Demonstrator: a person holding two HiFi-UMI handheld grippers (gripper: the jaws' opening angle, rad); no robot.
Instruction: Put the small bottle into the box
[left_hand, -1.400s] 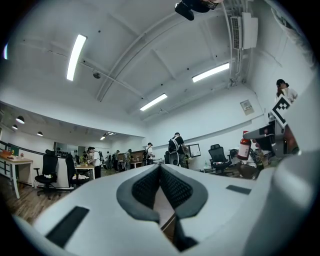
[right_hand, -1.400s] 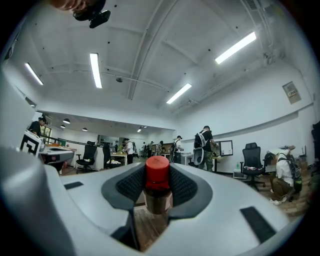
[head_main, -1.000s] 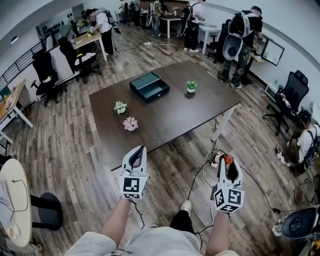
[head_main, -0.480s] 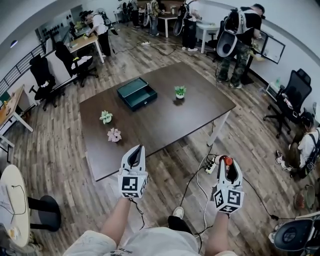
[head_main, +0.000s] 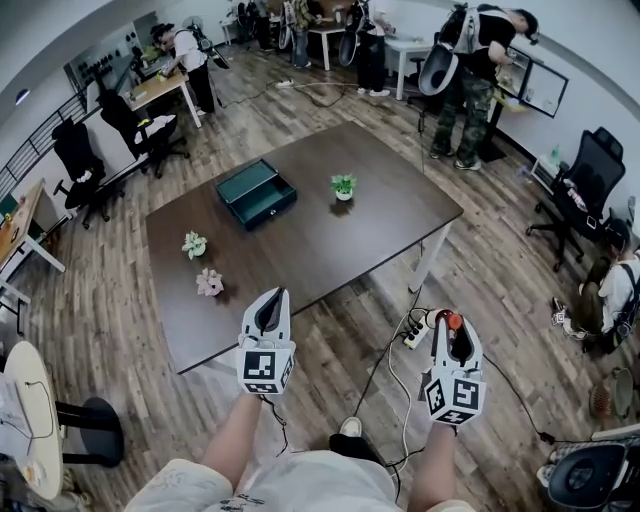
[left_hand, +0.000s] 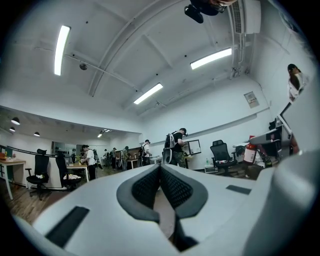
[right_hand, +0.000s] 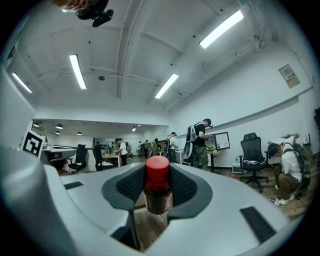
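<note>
the small bottle (right_hand: 158, 199) is clamped between the jaws of the right gripper (head_main: 451, 322), held over the wood-plank floor (head_main: 500, 290) and apart from the tabletop (head_main: 330, 245). it has a smooth, round red cap (right_hand: 157, 172) and a dark, brownish, glossy body. its base is hidden behind the gripper's white shell. the black pads (right_hand: 184, 187), ribbed in a fine grid, press on it from both sides, so the jaws stand part way open around it. in the head view only the cap shows.

the left gripper (head_main: 273, 298) has its jaws closed. its gridded pads (left_hand: 145, 187) meet at the tips with nothing between them.

the box (head_main: 256, 192) is a shallow, dark teal rectangle on the far half of the dark, matt, wood-grained tabletop. its material and inside are too small to make out. a green potted plant (head_main: 343, 186) stands near its right. a pale plant (head_main: 194, 244) and a pinkish plant (head_main: 209, 283) sit toward the left edge. a white power strip (head_main: 414, 331) with cables lies on the floor just beside the right gripper. the person's forearms are cut off at the bottom edge.
</note>
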